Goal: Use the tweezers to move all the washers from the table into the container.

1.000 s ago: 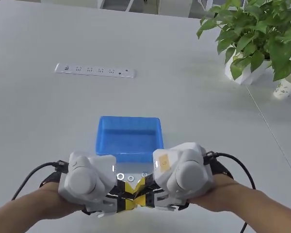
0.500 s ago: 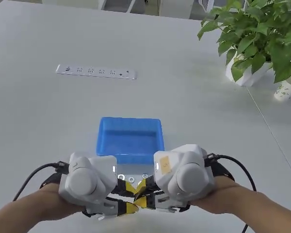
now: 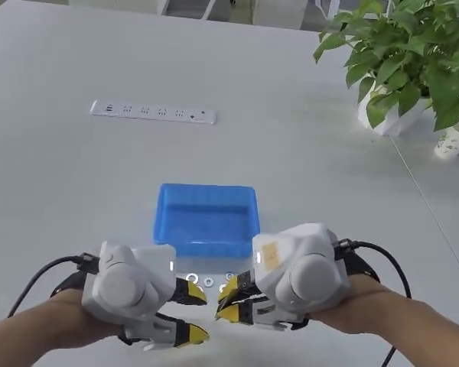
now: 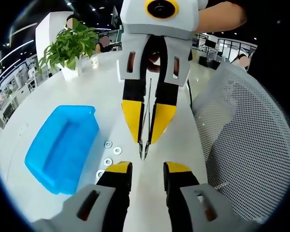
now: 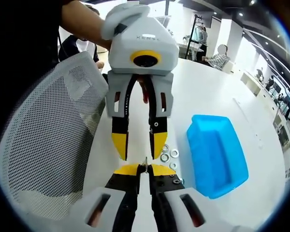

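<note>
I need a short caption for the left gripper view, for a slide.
Right gripper holds tweezers near washers beside the blue container.
</note>
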